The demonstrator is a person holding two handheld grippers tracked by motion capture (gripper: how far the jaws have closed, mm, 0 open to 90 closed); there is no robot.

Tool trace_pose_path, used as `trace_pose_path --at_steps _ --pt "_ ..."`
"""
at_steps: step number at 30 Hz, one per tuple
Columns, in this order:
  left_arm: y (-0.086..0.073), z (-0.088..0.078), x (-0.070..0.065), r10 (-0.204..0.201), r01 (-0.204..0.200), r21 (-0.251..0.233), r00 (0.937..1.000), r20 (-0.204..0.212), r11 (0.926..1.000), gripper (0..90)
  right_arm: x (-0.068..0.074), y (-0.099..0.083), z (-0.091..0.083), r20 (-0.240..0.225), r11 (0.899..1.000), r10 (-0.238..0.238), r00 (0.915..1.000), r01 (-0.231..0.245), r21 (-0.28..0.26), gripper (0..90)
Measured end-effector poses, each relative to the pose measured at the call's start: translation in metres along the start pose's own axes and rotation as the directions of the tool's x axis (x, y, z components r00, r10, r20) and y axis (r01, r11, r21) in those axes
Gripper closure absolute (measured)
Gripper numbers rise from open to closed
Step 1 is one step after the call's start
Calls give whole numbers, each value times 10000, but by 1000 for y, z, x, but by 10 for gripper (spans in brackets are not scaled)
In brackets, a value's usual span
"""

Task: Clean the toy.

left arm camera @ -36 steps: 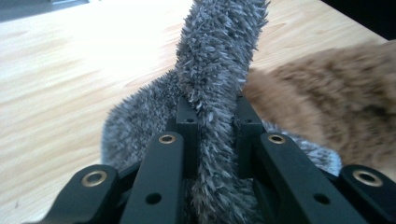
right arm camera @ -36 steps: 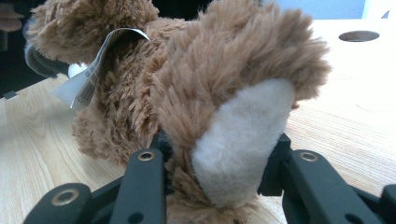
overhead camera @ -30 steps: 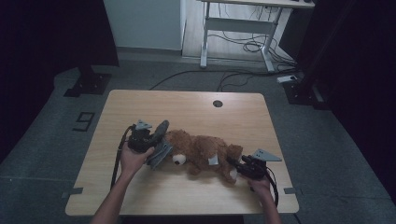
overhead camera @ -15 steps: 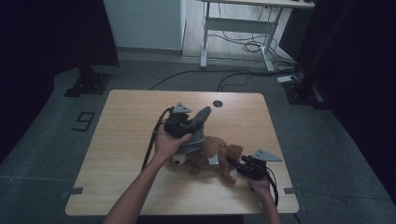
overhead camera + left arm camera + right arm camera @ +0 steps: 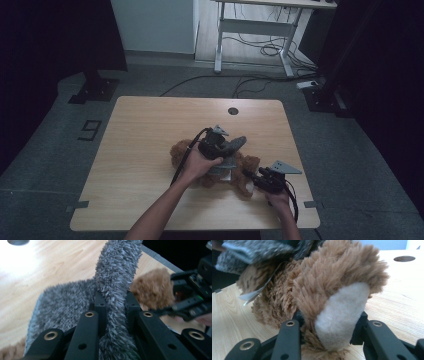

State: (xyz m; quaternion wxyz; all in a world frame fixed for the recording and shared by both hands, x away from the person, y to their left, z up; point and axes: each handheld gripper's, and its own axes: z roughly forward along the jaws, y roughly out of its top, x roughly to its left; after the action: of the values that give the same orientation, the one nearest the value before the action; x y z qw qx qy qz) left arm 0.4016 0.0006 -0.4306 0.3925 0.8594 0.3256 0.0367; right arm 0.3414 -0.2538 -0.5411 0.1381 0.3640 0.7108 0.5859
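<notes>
A brown plush toy (image 5: 177, 153) lies on the wooden table (image 5: 145, 125), right of centre. My left gripper (image 5: 233, 150) hovers over the toy's middle, shut on a strip of grey fuzzy cloth (image 5: 240, 143). In the left gripper view the grey fuzzy cloth (image 5: 115, 272) stands up between my left gripper's (image 5: 114, 305) jaws, with the plush toy (image 5: 152, 290) behind it. My right gripper (image 5: 251, 175) stays low at the toy's right end. In the right gripper view my right gripper (image 5: 329, 326) is shut on the toy's cream-soled paw (image 5: 342, 312). A white tag (image 5: 253, 295) hangs from the toy.
A round cable hole (image 5: 233, 111) sits near the table's far edge. Beyond the table stand a white desk frame (image 5: 250, 30) with loose cables (image 5: 260, 50) on the floor, and dark stand bases (image 5: 95, 87) at left and right.
My left gripper has carried the grey cloth from the toy's left end, up and to the right, to above its middle. The right gripper has stayed on the paw.
</notes>
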Motion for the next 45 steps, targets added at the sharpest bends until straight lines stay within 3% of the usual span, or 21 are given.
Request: trace_pose_path --at_steps 7,13,17,22,26,33,40,43,45 --pt "-20 -9 2 -72 76 -126 9995 323 9999 776 0 0 0 -55 10000 -43 10000 43 41 625" --pt "-28 -13 1 -192 202 -246 9991 381 9995 777 0 0 0 -36 10000 -78 10000 78 44 625" --pt "-30 -10 -14 286 -285 -95 9995 144 9995 779 0 0 1 27 9999 -93 10000 93 92 625" --pt "-31 7 -38 965 -992 580 9942 480 9934 779 0 0 1 148 10000 11 9999 -13 87 626" --pt "-35 16 -44 1051 -1090 697 9928 582 9916 779 0 -1 1 165 9999 -13 9999 11 123 626" --pt "-35 5 -31 595 -609 223 9964 600 9979 778 0 0 0 109 10000 -3 9999 3 1 625" --pt "-30 -14 -11 184 -194 -399 9995 -250 9990 778 0 0 0 177 10000 -19 9998 19 -3 626" --pt "-30 -24 6 -46 12 -424 9968 -795 9991 777 0 0 0 154 10000 -13 9999 12 4 625" --pt "-32 -29 13 -246 200 -542 9959 -868 9983 777 -1 0 0 138 10000 -13 9999 13 -9 626"
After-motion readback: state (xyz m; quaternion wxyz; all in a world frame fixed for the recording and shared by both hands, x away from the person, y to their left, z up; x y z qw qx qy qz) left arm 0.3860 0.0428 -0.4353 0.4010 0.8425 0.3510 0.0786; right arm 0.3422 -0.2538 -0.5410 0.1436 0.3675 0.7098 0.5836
